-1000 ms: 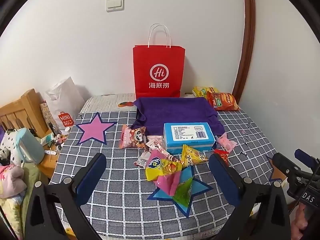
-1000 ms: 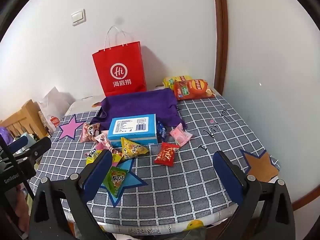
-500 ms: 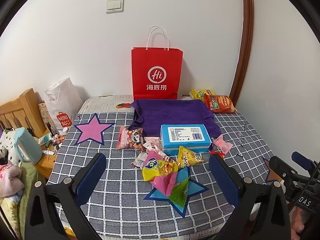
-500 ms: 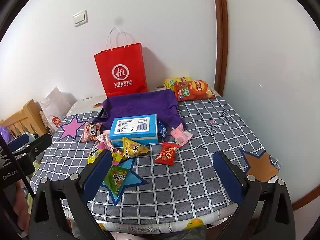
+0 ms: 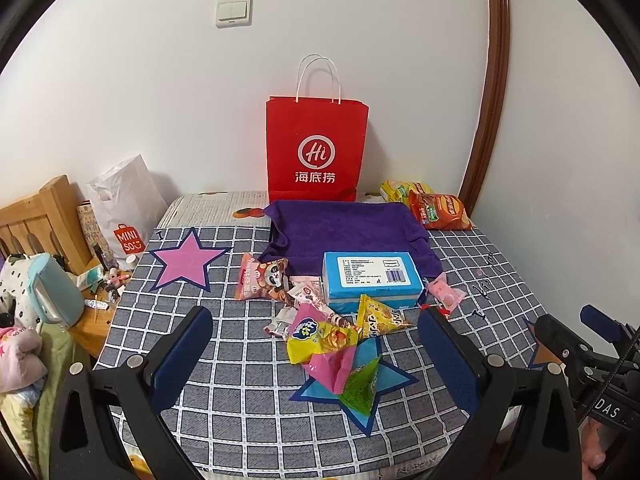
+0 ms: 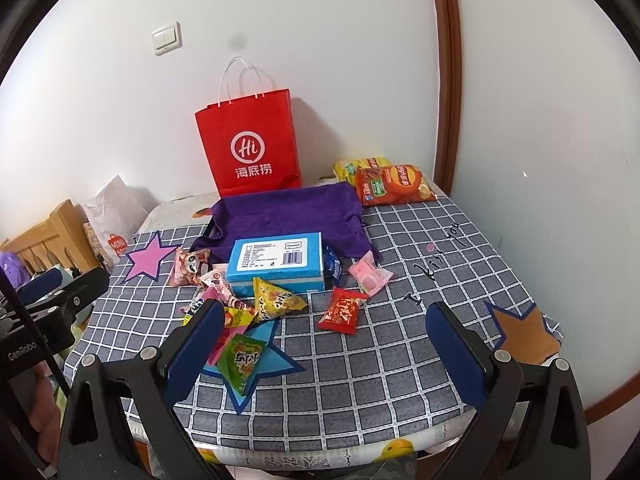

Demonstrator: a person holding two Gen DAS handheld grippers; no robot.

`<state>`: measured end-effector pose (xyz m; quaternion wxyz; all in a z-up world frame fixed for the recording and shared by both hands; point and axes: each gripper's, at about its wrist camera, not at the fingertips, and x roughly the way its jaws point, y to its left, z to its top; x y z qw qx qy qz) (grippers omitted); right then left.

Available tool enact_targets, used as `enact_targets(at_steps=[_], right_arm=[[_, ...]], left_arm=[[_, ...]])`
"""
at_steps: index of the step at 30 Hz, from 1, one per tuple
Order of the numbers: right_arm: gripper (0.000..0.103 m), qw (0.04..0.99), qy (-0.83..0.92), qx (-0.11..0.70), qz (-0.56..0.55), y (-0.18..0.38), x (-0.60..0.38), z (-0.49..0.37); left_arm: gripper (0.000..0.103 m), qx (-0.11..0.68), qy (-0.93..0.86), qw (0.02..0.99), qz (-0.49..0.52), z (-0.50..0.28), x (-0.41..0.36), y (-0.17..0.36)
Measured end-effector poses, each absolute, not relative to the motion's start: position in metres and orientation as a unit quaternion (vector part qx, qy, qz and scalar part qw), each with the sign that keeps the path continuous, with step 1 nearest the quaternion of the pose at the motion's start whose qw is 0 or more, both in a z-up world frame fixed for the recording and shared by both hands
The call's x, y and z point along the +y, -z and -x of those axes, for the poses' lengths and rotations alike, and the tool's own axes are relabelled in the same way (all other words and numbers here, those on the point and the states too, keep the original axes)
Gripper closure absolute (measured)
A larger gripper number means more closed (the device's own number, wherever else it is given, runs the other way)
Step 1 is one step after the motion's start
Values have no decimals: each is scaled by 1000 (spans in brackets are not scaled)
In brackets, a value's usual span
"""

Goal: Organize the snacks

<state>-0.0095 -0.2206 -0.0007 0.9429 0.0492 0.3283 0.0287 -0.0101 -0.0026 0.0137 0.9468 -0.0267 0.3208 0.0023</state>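
Mid-bench: snack packets (image 5: 332,332) piled by the blue box (image 5: 370,276), purple cloth (image 5: 344,228) behind. Left claw (image 5: 316,356) and right claw (image 6: 326,344) both spread wide, empty, above near edge.

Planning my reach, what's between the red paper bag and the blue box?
The purple towel lies between red paper bag and blue box; clearest in right wrist view.
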Motion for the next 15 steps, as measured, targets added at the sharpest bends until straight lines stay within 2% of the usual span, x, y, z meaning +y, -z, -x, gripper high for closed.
enact_targets(at_steps=[15], right_arm=[[3, 944, -26, 325, -50, 1, -218, 15]], left_arm=[[0, 320, -1, 947, 34, 11, 1, -13]])
